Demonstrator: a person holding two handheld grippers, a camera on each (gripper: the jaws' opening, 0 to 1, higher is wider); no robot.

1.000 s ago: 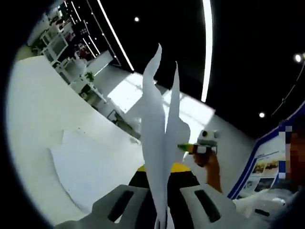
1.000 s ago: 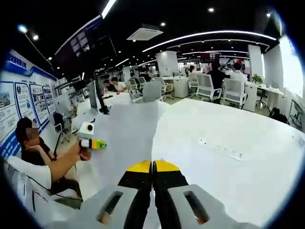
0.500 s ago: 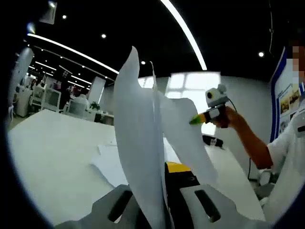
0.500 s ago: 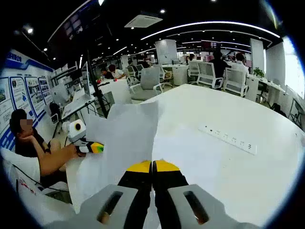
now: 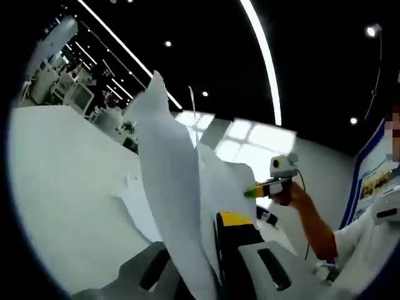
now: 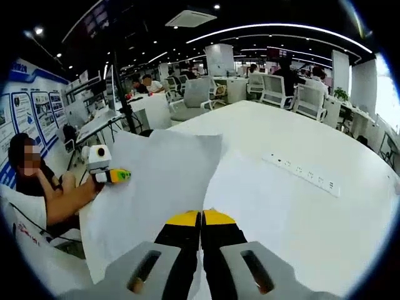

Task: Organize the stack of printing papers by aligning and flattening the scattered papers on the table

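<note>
Papers pinched by both hand-held grippers above table.

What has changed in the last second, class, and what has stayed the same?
The sheets held between the two grippers have tipped from near upright to lying flatter over the table, and the left gripper now sits higher in the right gripper view. Both grippers stay shut on the sheets, and the power strip has not moved.

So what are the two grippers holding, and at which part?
Both hold the papers. The right gripper is shut on their near edge; the left gripper grips the opposite side edge, the sheets rising between its jaws.
</note>
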